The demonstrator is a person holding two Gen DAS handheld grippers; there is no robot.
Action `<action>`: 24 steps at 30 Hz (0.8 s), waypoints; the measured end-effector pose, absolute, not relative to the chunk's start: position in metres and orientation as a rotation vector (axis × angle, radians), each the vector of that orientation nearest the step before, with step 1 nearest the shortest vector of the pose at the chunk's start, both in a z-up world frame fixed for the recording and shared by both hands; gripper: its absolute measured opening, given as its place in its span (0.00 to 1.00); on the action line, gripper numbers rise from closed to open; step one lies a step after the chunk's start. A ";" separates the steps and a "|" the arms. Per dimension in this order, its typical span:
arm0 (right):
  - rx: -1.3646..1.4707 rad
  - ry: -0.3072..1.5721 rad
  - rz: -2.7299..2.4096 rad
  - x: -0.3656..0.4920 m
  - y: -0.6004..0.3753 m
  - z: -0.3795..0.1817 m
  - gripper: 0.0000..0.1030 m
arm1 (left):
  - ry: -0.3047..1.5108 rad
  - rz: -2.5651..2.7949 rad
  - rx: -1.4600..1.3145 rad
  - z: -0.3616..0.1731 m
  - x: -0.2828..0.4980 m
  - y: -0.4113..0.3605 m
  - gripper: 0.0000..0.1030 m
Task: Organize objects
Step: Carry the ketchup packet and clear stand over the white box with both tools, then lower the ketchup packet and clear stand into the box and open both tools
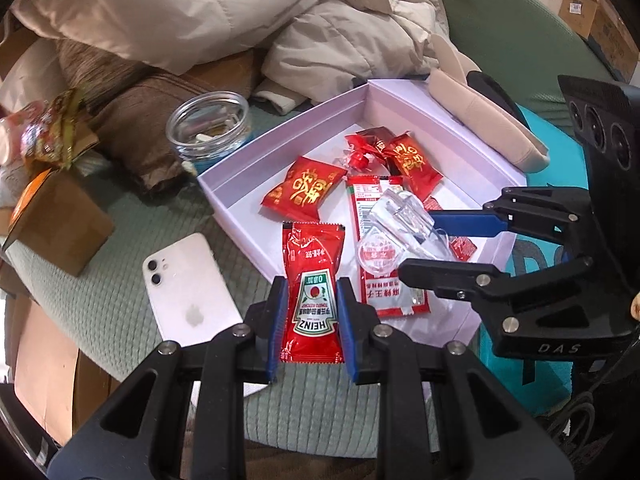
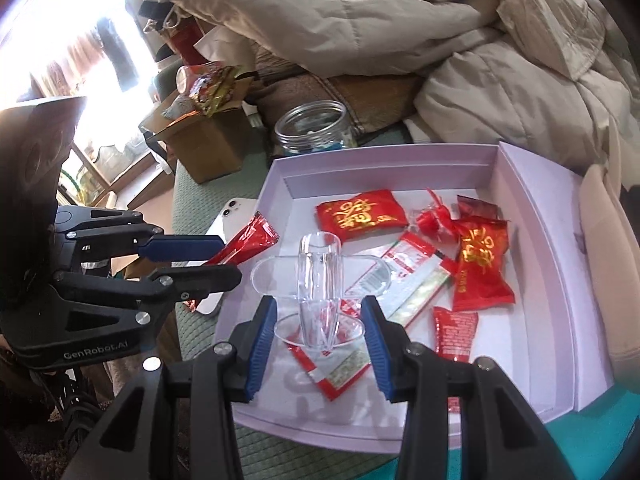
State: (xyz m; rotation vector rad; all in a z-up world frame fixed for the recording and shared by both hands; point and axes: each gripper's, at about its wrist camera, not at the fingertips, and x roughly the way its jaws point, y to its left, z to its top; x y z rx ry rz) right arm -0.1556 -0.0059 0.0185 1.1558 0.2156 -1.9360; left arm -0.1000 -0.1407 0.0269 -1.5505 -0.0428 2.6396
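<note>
Ketchup sachet (image 1: pixel 313 294) is being gripped by the left tool (image 1: pixel 312 312), whose blue pads are pressing on both long edges of the packet. The sachet is hanging just over the near-left rim of the white box (image 1: pixel 280 128), beside the white phone (image 1: pixel 188 284) lying on the green quilted surface (image 1: pixel 100 300). Holding the packet by its edges is keeping the label flat and the contents unsqueezed, which suits a drop into the box.

The right tool (image 2: pixel 318 334) is hovering over the box interior with a clear plastic holder (image 2: pixel 320 280) between its pads. The pads are standing on either side of the holder's base, but whether they are actually pressing on it cannot be told from these views.

Red candy packets (image 2: pixel 360 214) and a long seasoning sachet (image 2: pixel 404 280) are already lying inside the box, so the box is judged to be serving as the collection point. A glass jar (image 1: pixel 208 128) is standing just beyond the far-left rim, and a cardboard carton (image 2: pixel 208 148) sits further left
</note>
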 end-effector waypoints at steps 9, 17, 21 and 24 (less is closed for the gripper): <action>1.180 0.205 -1.969 -0.174 0.005 0.014 0.43 | -0.024 2.590 -1.542 0.022 -0.129 -0.128 0.22; 1.200 0.223 -2.033 -0.187 0.020 0.017 0.43 | -0.019 2.530 -1.517 0.012 -0.152 -0.109 0.22; 1.221 0.241 -2.050 -0.190 0.024 0.013 0.43 | -0.023 2.512 -1.525 0.006 -0.162 -0.102 0.22; 1.236 0.239 -2.051 -0.192 0.026 0.008 0.43 | -0.019 2.505 -1.533 0.001 -0.164 -0.099 0.22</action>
